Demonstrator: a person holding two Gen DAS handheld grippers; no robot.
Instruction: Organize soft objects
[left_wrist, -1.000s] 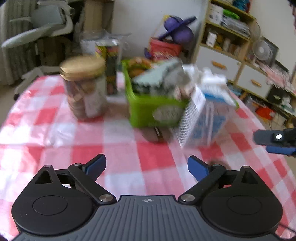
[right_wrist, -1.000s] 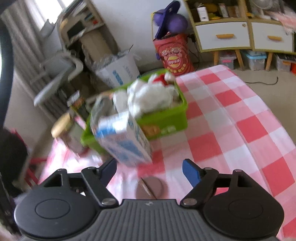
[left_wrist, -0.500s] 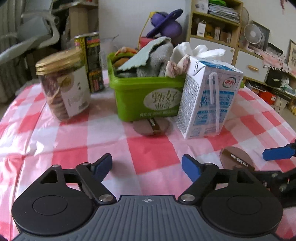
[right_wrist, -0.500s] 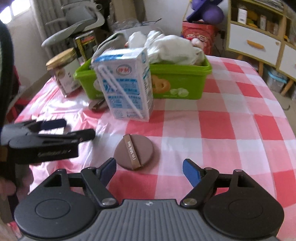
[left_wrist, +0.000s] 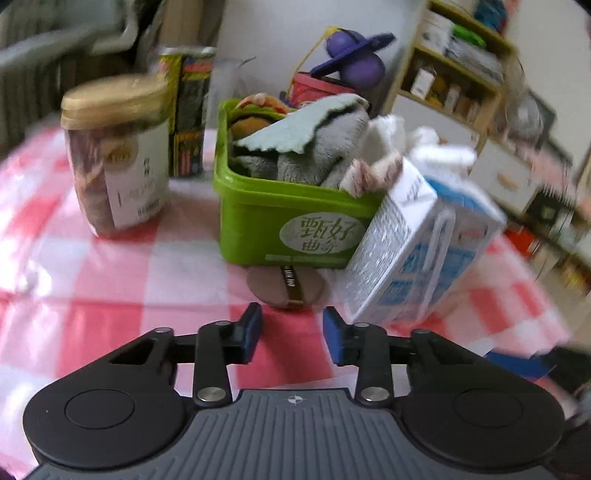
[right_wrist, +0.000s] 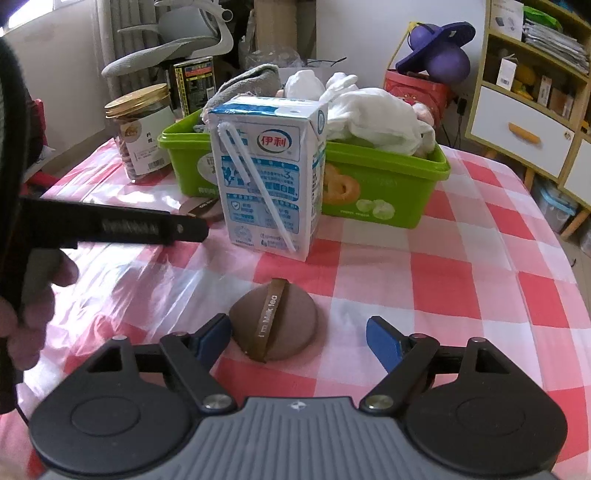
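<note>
The brown puff's band (right_wrist: 272, 318) apparently reads "I'm Milk tea"

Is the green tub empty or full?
Full. The green tub is heaped above its rim with grey towels and white cloths.

Left gripper (left_wrist: 291, 334) fingers closing, right gripper (right_wrist: 299, 338) fingers apart

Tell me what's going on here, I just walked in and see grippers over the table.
A person holds a gripper in each hand over a checked table. The right gripper is open, its fingers either side of a brown puff in front of the milk carton. The left gripper is closing on nothing yet, aimed at a second puff by the green tub of cloths.
</note>
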